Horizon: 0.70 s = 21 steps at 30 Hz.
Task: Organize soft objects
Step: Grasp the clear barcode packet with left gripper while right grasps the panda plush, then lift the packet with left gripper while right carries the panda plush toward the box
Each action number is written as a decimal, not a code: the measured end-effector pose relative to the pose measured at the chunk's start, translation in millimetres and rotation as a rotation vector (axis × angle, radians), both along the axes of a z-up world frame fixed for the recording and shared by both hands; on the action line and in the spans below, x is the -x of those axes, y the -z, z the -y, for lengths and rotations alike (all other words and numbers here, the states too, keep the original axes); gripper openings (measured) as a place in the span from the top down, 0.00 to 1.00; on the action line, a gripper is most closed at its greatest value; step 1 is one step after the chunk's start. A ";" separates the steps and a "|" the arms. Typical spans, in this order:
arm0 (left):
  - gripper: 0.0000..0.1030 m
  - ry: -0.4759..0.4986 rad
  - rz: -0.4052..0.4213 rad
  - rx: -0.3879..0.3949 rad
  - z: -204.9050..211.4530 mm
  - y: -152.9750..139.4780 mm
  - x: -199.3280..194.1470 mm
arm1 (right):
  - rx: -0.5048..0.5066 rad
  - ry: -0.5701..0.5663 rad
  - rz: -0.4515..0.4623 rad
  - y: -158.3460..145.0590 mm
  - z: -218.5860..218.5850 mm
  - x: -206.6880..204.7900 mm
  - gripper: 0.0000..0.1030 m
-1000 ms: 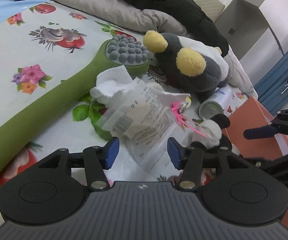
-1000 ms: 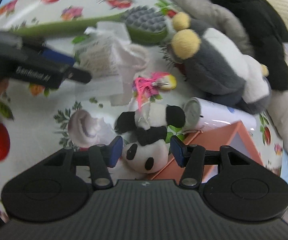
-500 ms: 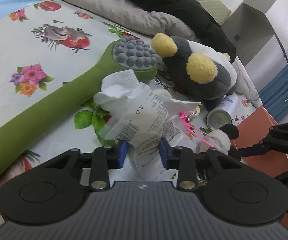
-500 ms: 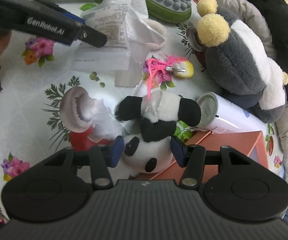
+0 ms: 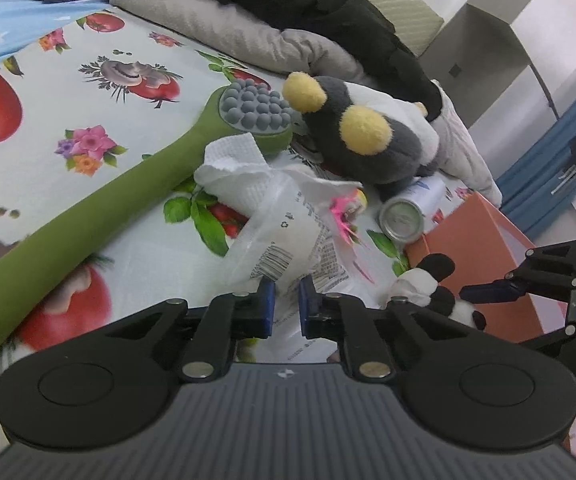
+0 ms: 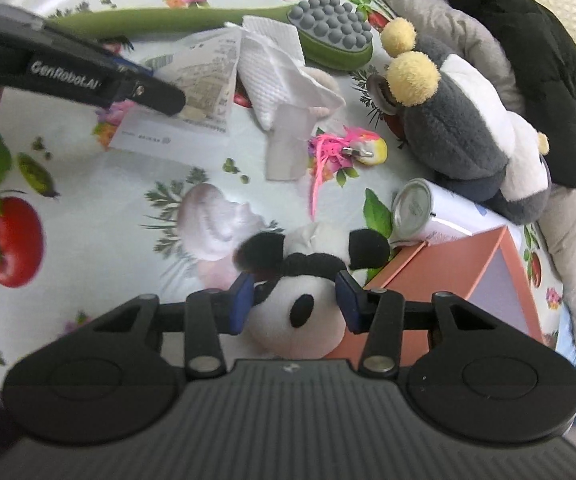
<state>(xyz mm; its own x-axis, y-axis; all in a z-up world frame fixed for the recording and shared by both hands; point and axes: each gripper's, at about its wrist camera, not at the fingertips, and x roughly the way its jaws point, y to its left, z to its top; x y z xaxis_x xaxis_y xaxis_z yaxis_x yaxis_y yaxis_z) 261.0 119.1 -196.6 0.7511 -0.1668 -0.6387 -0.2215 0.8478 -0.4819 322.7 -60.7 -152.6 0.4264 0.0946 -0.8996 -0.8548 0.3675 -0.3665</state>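
The plastic wrapper (image 5: 284, 236) is being pinched by the closing left gripper (image 5: 287, 307) and the panda plush (image 6: 300, 300) enclosed by the closing right gripper (image 6: 294, 298), while nothing is yet sorted on the bed (image 5: 48, 128).

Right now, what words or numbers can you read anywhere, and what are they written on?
"GenRobot.AI": white letters on the side of the left tool.
Plastic wrapper: barcode and small print, too small to read.
Paper slip: print too blurred to read.
Can: label not legible.
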 end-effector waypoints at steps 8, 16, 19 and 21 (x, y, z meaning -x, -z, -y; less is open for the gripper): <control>0.87 0.063 -0.017 -0.015 14.8 -15.4 49.4 | -0.106 0.064 0.003 -14.0 12.0 40.6 0.54; 0.87 0.108 -0.052 -0.031 21.2 -22.8 93.4 | -0.236 0.134 -0.021 -22.6 17.4 79.5 0.54; 0.87 0.120 -0.063 -0.044 21.4 -24.9 108.3 | -0.289 0.166 -0.025 -24.3 19.4 92.1 0.54; 0.87 0.126 -0.075 -0.058 20.8 -25.6 115.8 | -0.329 0.193 -0.031 -24.7 21.0 99.4 0.54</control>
